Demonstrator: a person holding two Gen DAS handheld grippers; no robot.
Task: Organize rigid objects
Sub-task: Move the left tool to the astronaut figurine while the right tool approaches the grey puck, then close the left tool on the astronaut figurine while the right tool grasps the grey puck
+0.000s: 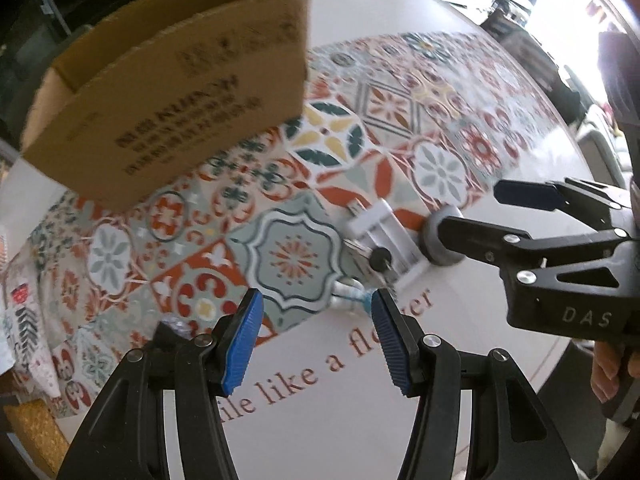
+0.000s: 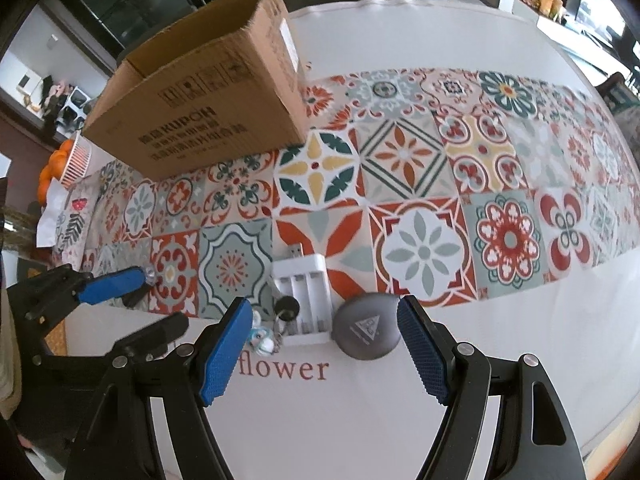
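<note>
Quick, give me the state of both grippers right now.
Left hand-held gripper: open, holding nothing.
Right hand-held gripper: open, holding nothing, its jaws either side of the grey round case.

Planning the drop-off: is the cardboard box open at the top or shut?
Open. The cardboard box has no flaps across its top, and its inner walls show in both views. What it holds cannot be seen.

Both grippers, left gripper (image 1: 316, 340) and right gripper (image 2: 324, 352), show black arms, ribbed blue pads, silver screws, white "DAS" lettering.
</note>
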